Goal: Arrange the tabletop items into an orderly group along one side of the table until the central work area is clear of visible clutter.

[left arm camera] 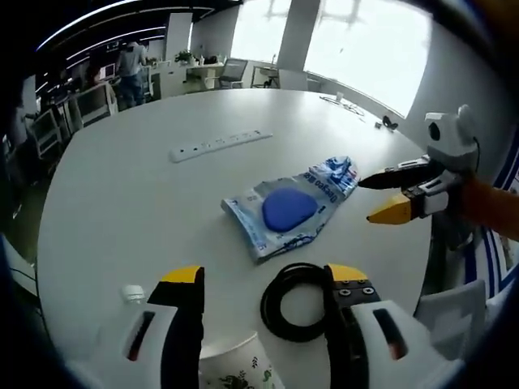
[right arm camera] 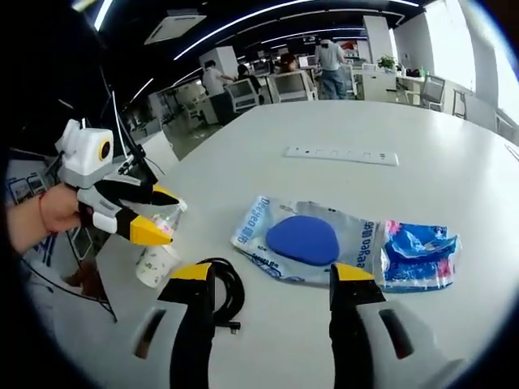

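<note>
Both grippers hung over the white table (left arm camera: 122,203) with jaws apart, holding nothing. The left gripper (right arm camera: 158,215) sat just above a clear bottle (right arm camera: 156,258). The right gripper (left arm camera: 381,197) pointed at the blue packet (left arm camera: 288,211). A black cable (left arm camera: 293,301) lay near the packet, a power strip (left arm camera: 219,145) farther off.

Our left gripper (left arm camera: 263,279) has two broad black jaws capped with yellow tips, each set into a pale grey body with a dark slot showing a red strip; the right-hand jaw carries small screws just below its yellow cap. Our right gripper (right arm camera: 276,279) is built alike: black jaws, yellow caps, grey housing with slotted red marks. Seen from the other side, each gripper ends in tapered black fingers, one tipped yellow, under a white housing. An orange sleeve (left arm camera: 486,207) sits behind the right gripper, and a thin red band (right arm camera: 42,212) circles the wrist behind the left.
</note>
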